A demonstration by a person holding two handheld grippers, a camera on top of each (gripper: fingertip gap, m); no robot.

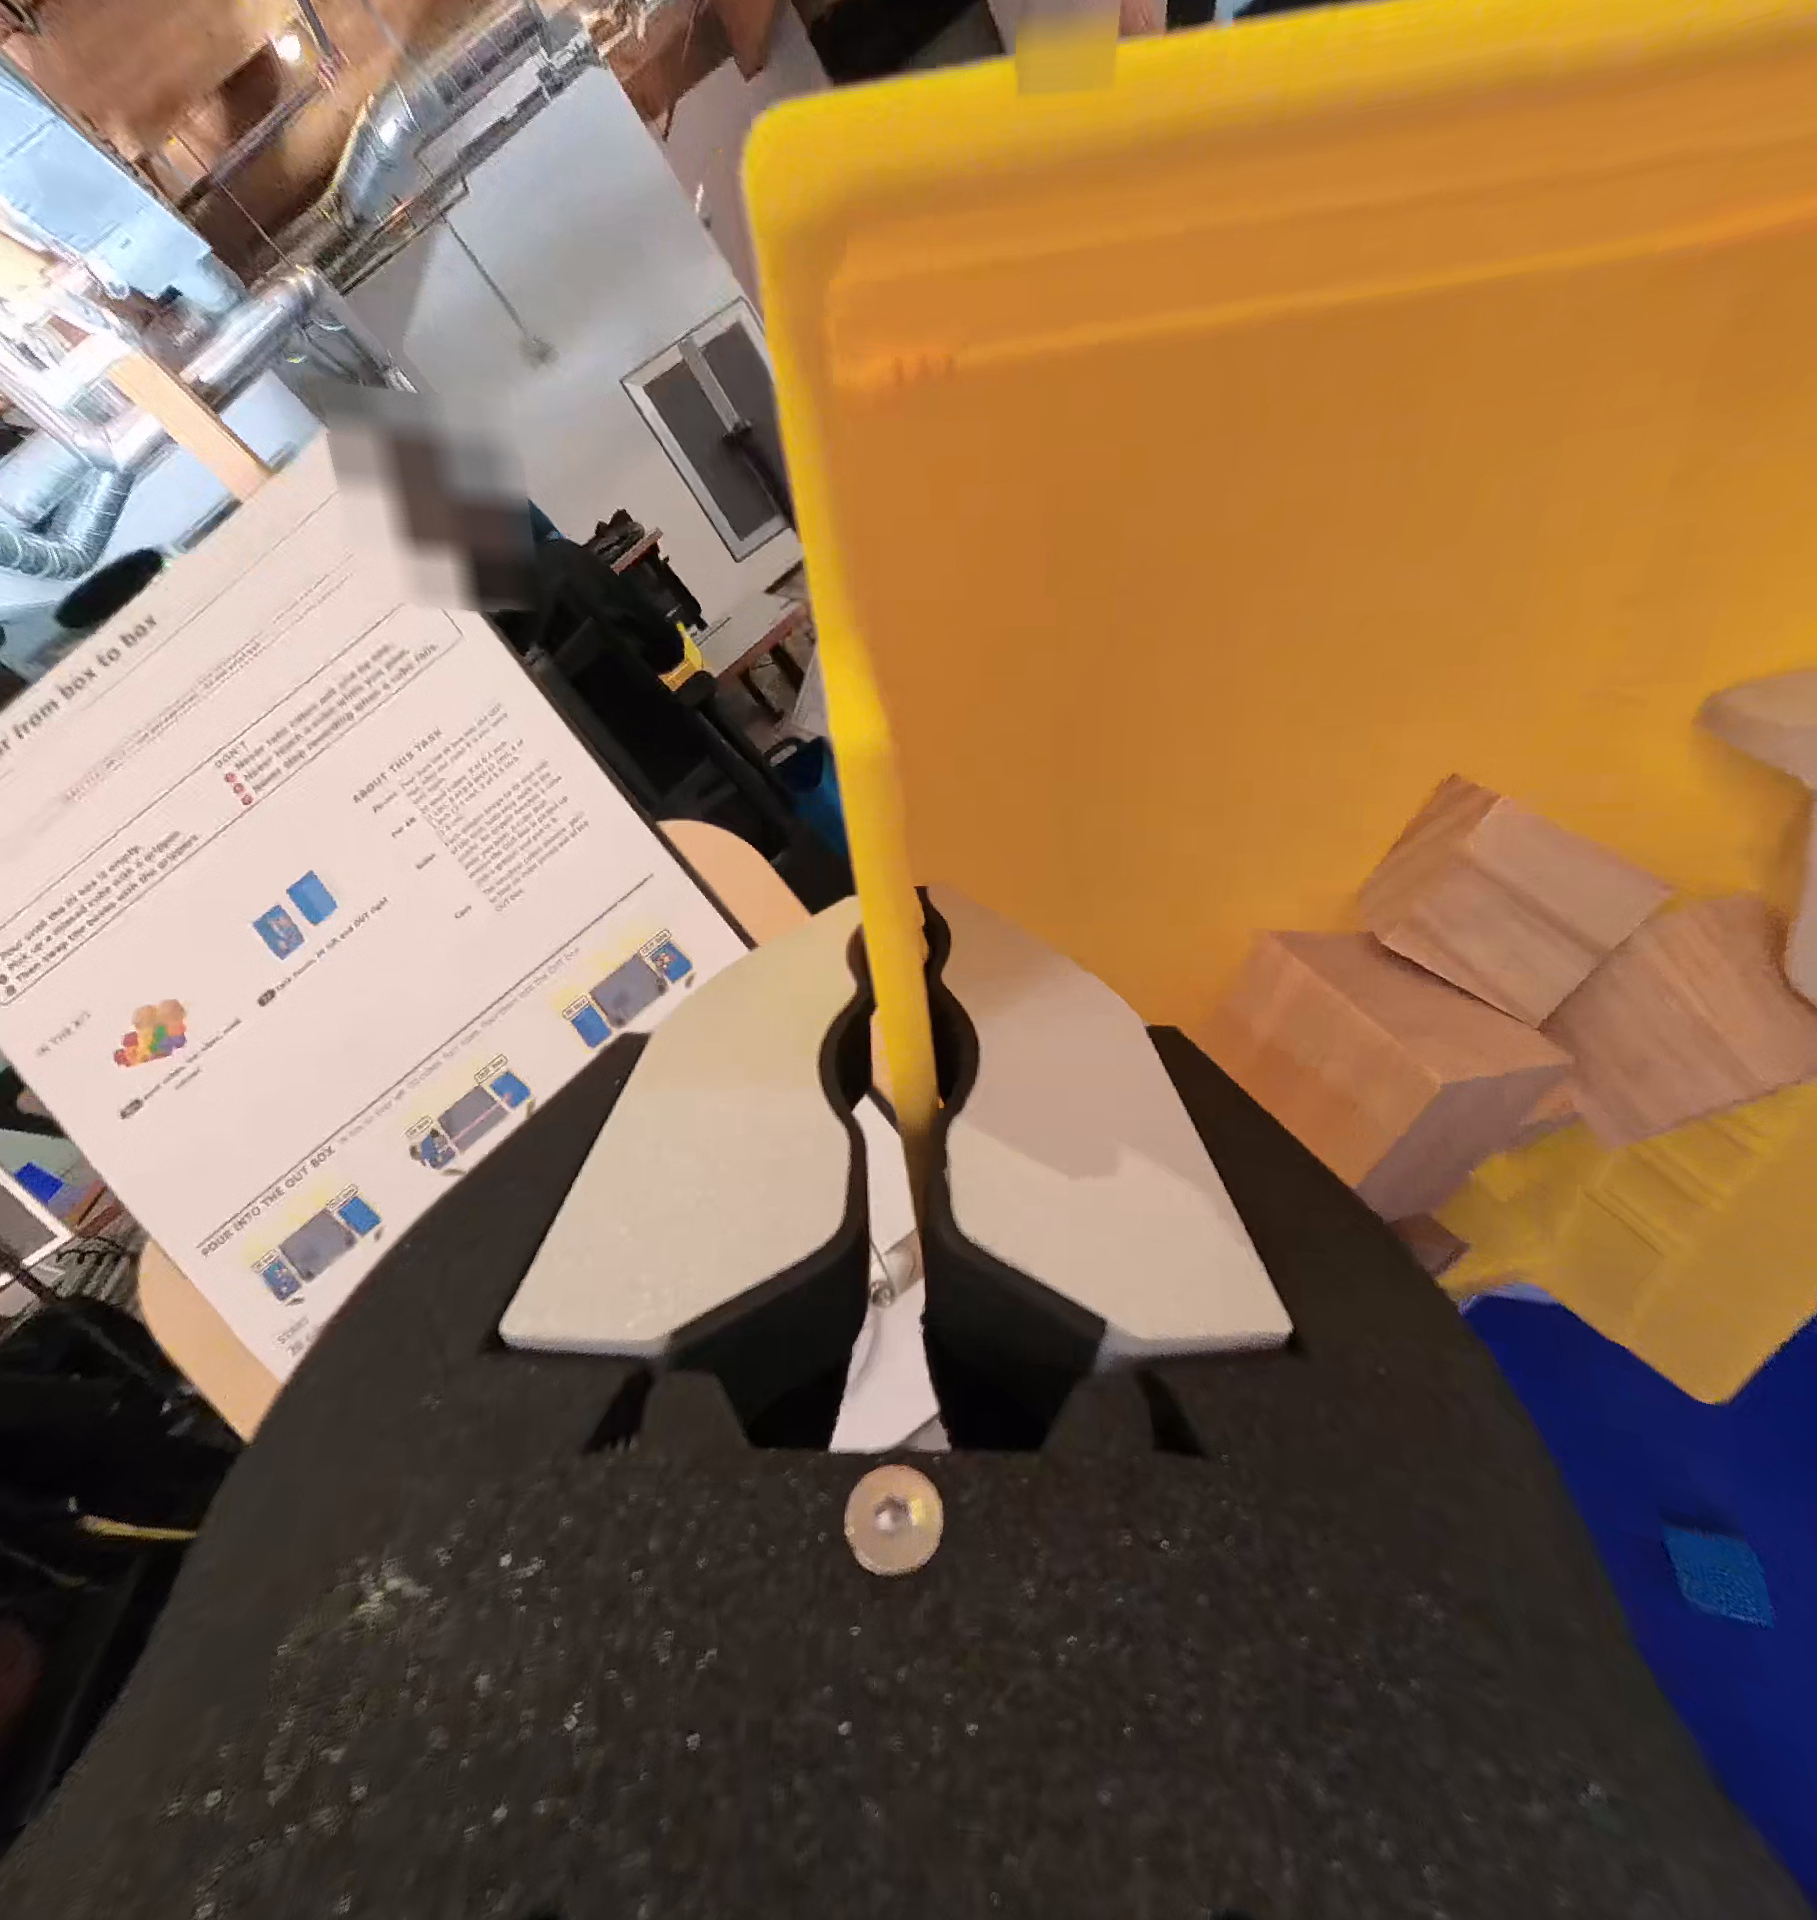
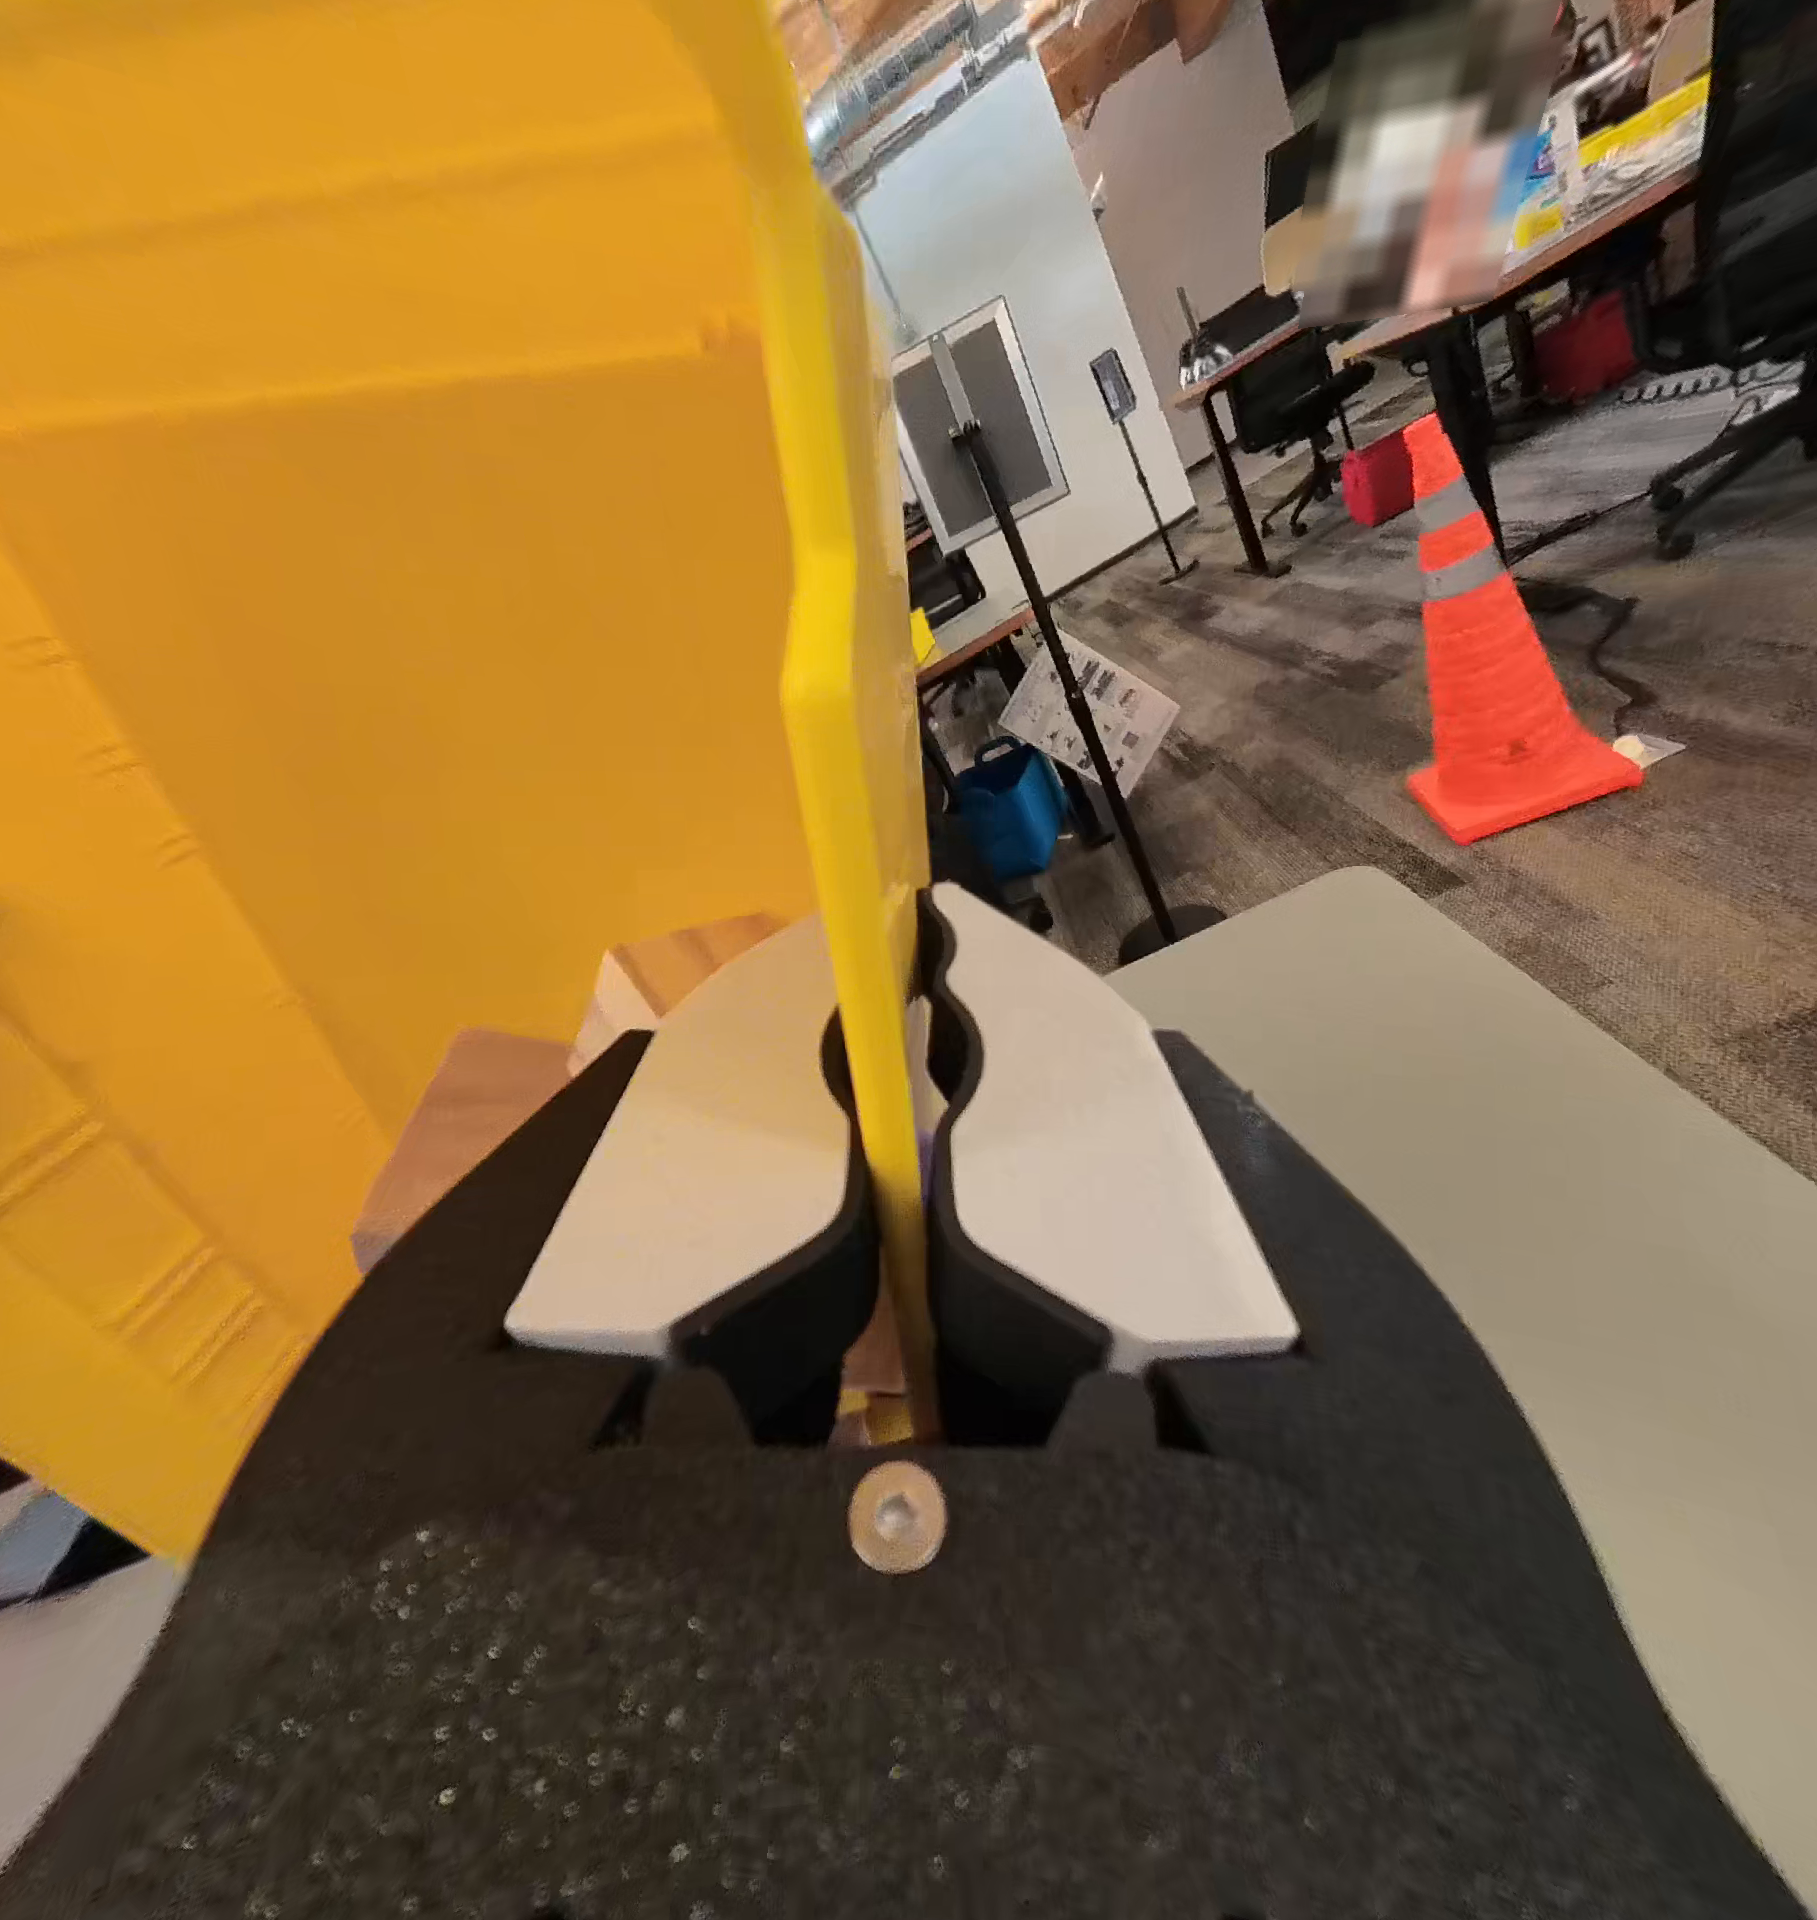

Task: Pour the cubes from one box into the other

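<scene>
On opposite walls of tilted yellow box (image 1: 1299, 520): left hand-held gripper (image 1: 899, 997), right hand-held gripper (image 2: 899, 997), both clamped tight.

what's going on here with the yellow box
A person is tipping a yellow box with two handheld grippers. The left gripper and the right gripper are each shut on an opposite wall. Wooden cubes have slid to its low edge, above a blue box. None can be seen in the blue box yet.
</scene>
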